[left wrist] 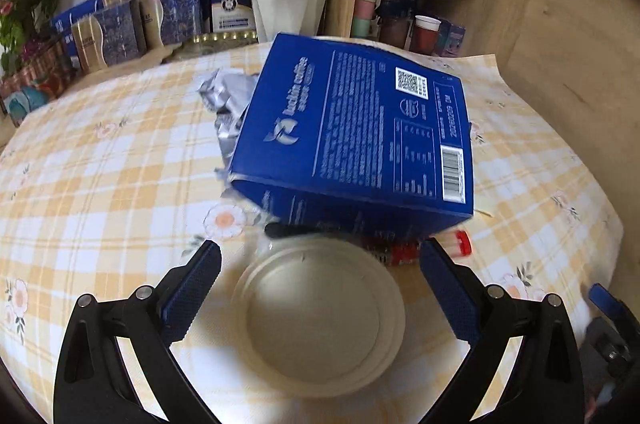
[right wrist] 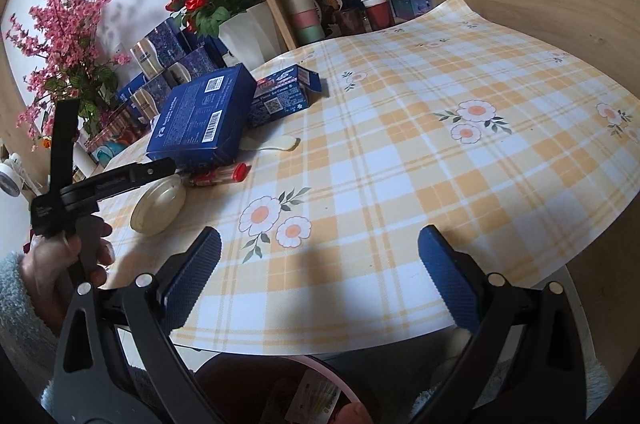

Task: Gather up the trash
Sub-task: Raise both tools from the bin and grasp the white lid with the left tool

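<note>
My left gripper [left wrist: 320, 258] is open, its blue pads either side of a round white lid [left wrist: 320, 316] lying flat on the checked tablecloth, not touching it. Just beyond, a blue coffee box [left wrist: 352, 132] leans tilted over a red-capped tube [left wrist: 460, 242] and a black item [left wrist: 288, 229]. Crumpled silver foil [left wrist: 224, 96] lies behind the box. My right gripper [right wrist: 320, 244] is open and empty over the table's near edge. Below it is a bin with a pink rim [right wrist: 362, 376]. The right wrist view also shows the lid [right wrist: 158, 208], coffee box [right wrist: 204, 120] and tube [right wrist: 220, 176].
A second, opened blue box [right wrist: 280, 96] and a white spoon-like piece [right wrist: 286, 143] lie mid-table. A white flower pot [left wrist: 288, 0], stacked blue boxes [left wrist: 160, 8] and a wooden shelf with cups [right wrist: 376, 8] line the back. A hand [right wrist: 60, 264] holds the left gripper [right wrist: 160, 170].
</note>
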A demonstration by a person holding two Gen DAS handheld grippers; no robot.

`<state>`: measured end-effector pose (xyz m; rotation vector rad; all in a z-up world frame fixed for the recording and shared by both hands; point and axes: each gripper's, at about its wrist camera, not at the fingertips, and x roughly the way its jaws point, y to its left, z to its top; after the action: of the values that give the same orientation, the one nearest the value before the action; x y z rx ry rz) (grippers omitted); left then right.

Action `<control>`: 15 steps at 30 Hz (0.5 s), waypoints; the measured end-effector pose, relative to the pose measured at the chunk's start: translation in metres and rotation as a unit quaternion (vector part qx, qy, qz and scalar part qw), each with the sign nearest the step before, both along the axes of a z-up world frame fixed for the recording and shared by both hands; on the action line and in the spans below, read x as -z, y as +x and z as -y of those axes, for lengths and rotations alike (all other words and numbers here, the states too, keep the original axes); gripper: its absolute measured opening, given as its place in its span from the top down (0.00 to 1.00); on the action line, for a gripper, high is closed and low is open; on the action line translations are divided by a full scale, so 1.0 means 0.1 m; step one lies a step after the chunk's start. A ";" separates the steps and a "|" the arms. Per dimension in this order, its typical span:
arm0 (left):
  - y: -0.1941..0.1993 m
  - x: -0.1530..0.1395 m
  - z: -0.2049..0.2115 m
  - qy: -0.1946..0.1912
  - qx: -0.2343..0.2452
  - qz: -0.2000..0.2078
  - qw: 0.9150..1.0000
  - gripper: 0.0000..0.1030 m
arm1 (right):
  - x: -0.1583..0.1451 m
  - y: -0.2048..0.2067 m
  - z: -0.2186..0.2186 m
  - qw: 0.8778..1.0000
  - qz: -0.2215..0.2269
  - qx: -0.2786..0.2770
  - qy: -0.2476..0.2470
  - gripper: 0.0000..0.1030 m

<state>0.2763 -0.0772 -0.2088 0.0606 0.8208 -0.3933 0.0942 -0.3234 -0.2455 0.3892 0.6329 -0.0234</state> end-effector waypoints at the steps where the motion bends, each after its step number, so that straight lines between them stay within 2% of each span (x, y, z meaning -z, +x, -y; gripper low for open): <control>1: -0.02 0.01 -0.03 -0.007 0.003 -0.008 1.000 0.06 | 0.00 0.00 -0.01 1.000 0.001 -0.001 -0.001 0.06; 5: -0.09 0.07 -0.15 -0.033 0.013 -0.044 0.998 0.06 | 0.01 0.02 -0.03 1.000 0.000 -0.007 -0.001 0.06; 15: -0.14 0.22 -0.01 0.014 0.027 -0.045 0.999 0.06 | 0.03 0.05 -0.10 1.000 -0.005 -0.016 -0.003 0.06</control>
<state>0.2619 -0.0761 -0.2310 0.0924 0.9147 -0.4381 0.0991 -0.3138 -0.2482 0.3732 0.6482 0.0037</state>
